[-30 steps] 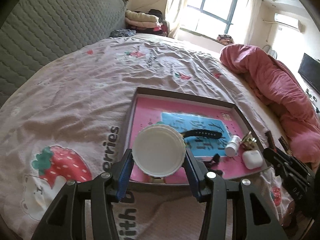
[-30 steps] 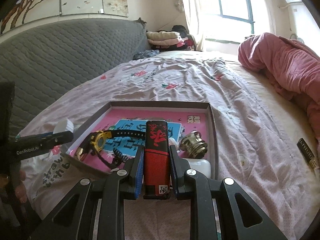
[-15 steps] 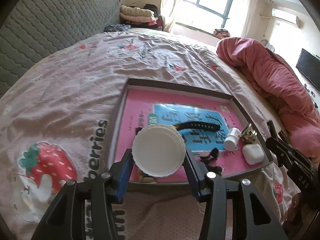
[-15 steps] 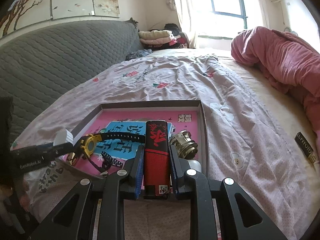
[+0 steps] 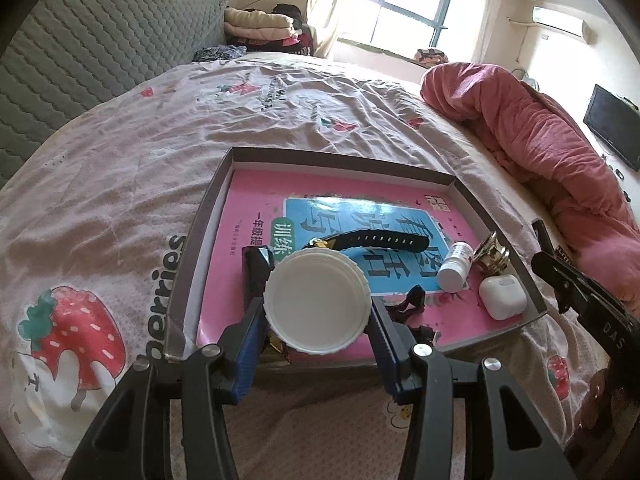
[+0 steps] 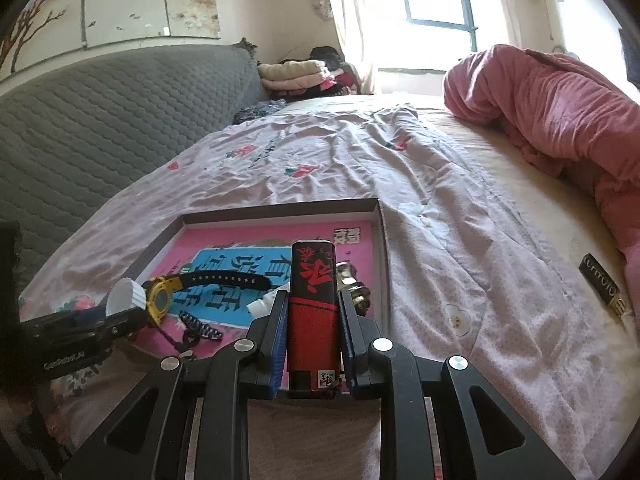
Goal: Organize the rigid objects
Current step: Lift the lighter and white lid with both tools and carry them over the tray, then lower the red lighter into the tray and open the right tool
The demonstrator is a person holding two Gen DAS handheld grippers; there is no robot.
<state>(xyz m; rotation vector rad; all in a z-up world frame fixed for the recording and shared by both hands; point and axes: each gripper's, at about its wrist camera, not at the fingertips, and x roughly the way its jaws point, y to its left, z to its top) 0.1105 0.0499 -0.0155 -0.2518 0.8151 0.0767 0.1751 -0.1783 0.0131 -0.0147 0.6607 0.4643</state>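
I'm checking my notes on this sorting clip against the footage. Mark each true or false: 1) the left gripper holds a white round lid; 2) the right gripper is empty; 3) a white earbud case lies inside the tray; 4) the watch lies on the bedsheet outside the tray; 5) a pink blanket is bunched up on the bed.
1) True: the left gripper is shut on the white lid.
2) False: the right gripper clamps a red and black lighter.
3) True: the earbud case sits in the tray.
4) False: the watch lies inside the tray.
5) True: the pink blanket is bunched beside the tray.
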